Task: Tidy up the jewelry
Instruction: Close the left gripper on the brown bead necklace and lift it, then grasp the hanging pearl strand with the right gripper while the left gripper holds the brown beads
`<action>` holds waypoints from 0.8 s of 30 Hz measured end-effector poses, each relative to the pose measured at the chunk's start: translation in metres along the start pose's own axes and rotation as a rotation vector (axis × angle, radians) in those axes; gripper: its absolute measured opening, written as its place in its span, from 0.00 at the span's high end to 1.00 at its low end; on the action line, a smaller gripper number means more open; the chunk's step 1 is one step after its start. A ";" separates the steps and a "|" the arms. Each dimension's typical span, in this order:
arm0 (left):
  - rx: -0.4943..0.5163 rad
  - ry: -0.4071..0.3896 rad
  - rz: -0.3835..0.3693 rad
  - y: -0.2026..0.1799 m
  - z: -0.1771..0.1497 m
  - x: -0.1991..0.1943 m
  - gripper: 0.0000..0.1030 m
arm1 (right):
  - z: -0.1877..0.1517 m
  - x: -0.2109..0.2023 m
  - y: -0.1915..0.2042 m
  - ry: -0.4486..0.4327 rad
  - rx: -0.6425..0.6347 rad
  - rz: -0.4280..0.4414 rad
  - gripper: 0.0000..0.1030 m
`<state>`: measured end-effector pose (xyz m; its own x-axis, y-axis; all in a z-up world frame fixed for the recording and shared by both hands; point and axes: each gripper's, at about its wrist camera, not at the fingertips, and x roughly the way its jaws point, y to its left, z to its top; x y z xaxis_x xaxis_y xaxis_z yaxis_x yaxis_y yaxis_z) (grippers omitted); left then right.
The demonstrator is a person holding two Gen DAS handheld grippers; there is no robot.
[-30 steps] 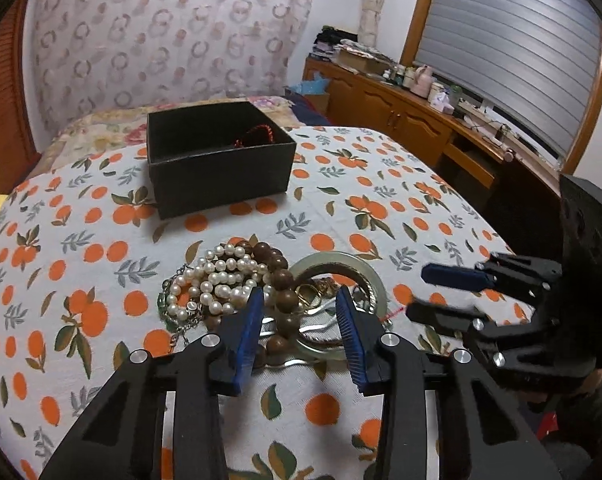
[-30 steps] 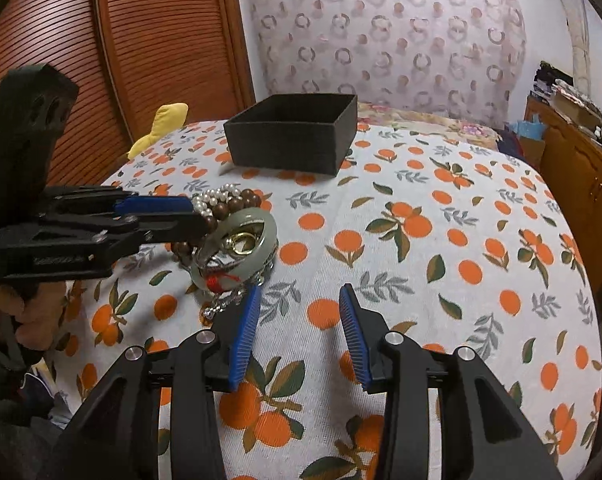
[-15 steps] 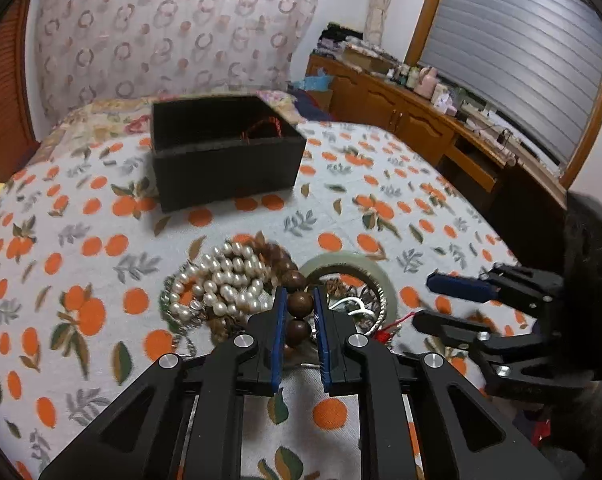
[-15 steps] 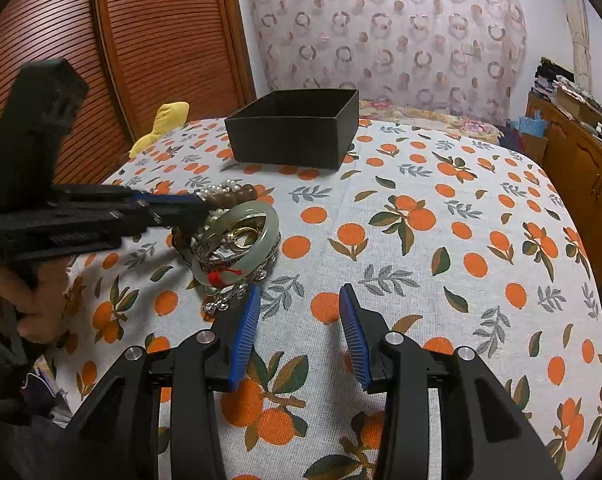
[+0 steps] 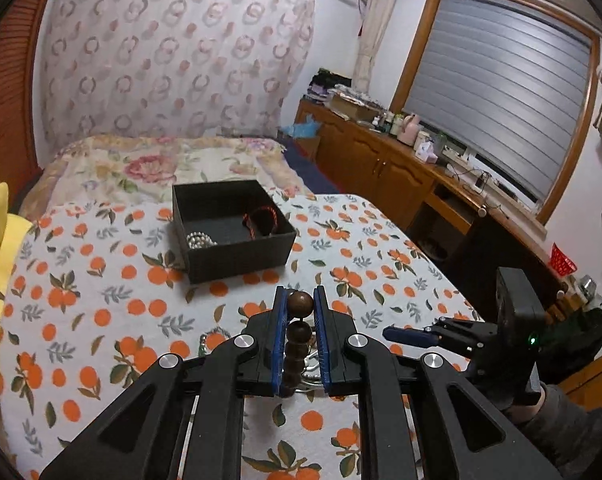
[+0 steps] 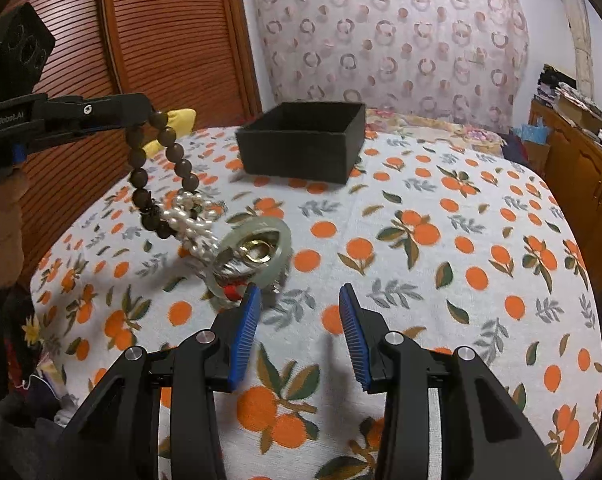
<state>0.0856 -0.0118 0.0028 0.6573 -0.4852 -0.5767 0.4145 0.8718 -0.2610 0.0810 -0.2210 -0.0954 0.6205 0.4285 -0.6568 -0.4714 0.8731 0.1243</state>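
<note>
Left gripper (image 5: 300, 316) jaws pinch one bead of the brown bead bracelet (image 6: 161, 176), dangling limp at frame left, lower loop snagging the pearl strand (image 6: 193, 224), likely light but tangle-prone; right gripper (image 6: 297, 332) jaws open, empty, near the jade bangle (image 6: 253, 256).

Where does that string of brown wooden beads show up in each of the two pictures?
Left wrist view: brown beads bottom centre, pinched in the left gripper.
Right wrist view: beads hang upper left from that gripper.
Shared landmark: black box.
</note>
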 end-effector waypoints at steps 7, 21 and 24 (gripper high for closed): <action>0.020 -0.013 -0.001 -0.005 0.006 -0.008 0.88 | 0.018 0.001 0.021 -0.036 -0.060 0.055 0.58; 0.063 -0.065 0.006 -0.014 0.028 -0.031 0.88 | 0.041 0.021 0.048 -0.020 -0.130 0.164 0.58; 0.066 -0.068 0.000 -0.015 0.028 -0.034 0.88 | 0.041 0.022 0.056 -0.021 -0.144 0.193 0.58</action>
<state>0.0750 -0.0102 0.0476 0.6975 -0.4909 -0.5220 0.4538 0.8664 -0.2084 0.0943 -0.1532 -0.0722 0.5226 0.5904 -0.6150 -0.6661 0.7330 0.1377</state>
